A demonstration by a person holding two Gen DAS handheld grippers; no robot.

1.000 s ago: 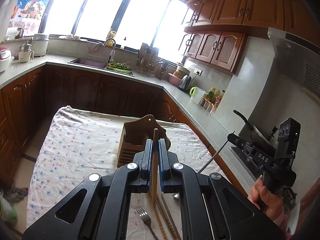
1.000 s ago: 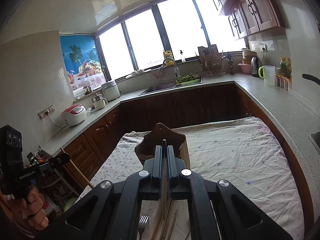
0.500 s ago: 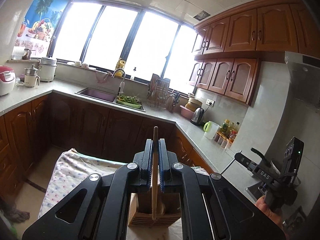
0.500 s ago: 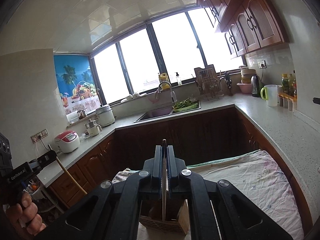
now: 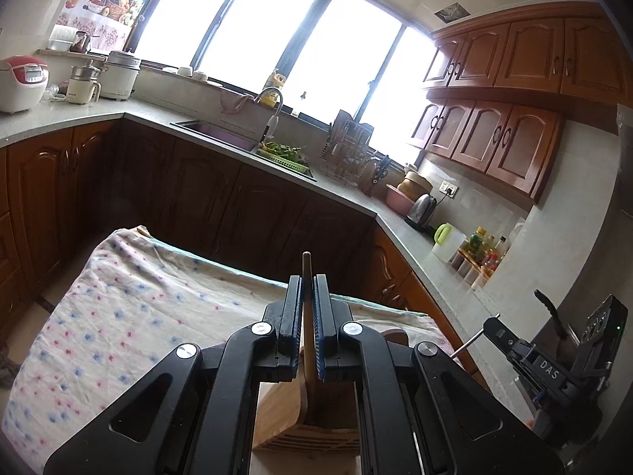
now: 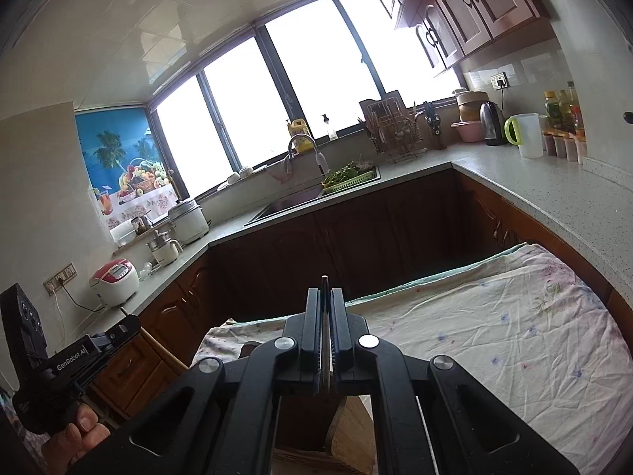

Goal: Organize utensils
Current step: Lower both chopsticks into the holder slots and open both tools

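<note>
My left gripper (image 5: 307,283) is shut on an upright wooden chopstick (image 5: 306,265), whose lower end reaches down into the wooden utensil holder (image 5: 285,423) just beneath the jaws. My right gripper (image 6: 325,293) is shut on a thin dark utensil handle (image 6: 325,282), and the same holder (image 6: 352,423) sits directly below it. Each view catches the other gripper at its side: the right gripper (image 5: 490,322) with a thin metal rod sticking out, and the left gripper (image 6: 132,322) in a hand. The holder's inside is mostly hidden by the gripper bodies.
The holder stands on a table under a floral cloth (image 5: 138,308). Dark wooden cabinets and an L-shaped counter (image 6: 554,190) run around it, with a sink (image 5: 221,136), a dish rack, a kettle and bottles. A stove pan sits at the far right.
Both grippers have travelled forward and come over the holder, which has gone from ahead of the jaws to under them. The fork and loose chopsticks on the cloth have dropped out of view.
</note>
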